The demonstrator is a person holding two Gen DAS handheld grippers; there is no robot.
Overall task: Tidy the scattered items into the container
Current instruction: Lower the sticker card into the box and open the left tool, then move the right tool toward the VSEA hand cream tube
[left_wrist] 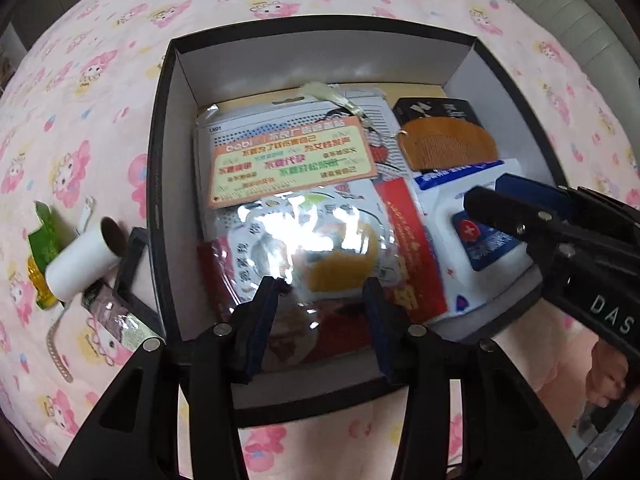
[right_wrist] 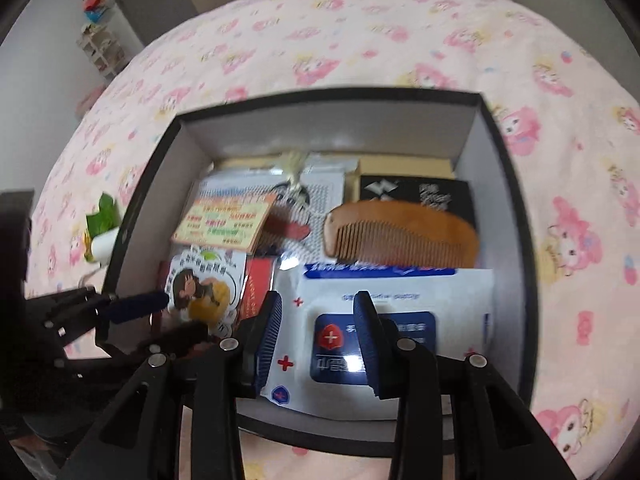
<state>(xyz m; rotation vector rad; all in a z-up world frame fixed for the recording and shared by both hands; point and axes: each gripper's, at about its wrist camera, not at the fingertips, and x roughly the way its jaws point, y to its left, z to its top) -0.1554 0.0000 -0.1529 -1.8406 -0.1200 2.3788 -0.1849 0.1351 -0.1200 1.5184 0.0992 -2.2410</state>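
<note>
A black box [left_wrist: 320, 24] [right_wrist: 332, 96] with white inner walls sits on the pink bed. It holds a wooden comb [left_wrist: 448, 144] [right_wrist: 404, 232], a white and blue wipes pack [left_wrist: 440, 216] [right_wrist: 400, 288], an orange card [left_wrist: 292, 160] [right_wrist: 224, 222], a red envelope [left_wrist: 412, 240] and a shiny cartoon packet [left_wrist: 312, 248] [right_wrist: 204, 288]. My left gripper [left_wrist: 320, 292] [right_wrist: 160, 320] hangs open over the near left of the box, and the packet lies flat beneath it. My right gripper [right_wrist: 318, 308] [left_wrist: 486, 192] stands open above the wipes pack, holding nothing.
Left of the box, on the bedspread, lie a white cardboard tube [left_wrist: 80, 264], a green packet [left_wrist: 46, 236], a yellow item [left_wrist: 38, 284], a small black frame [left_wrist: 136, 272], a sachet [left_wrist: 116, 320] and a bead bracelet [left_wrist: 60, 352]. A black flat pack [right_wrist: 416, 192] lies under the comb.
</note>
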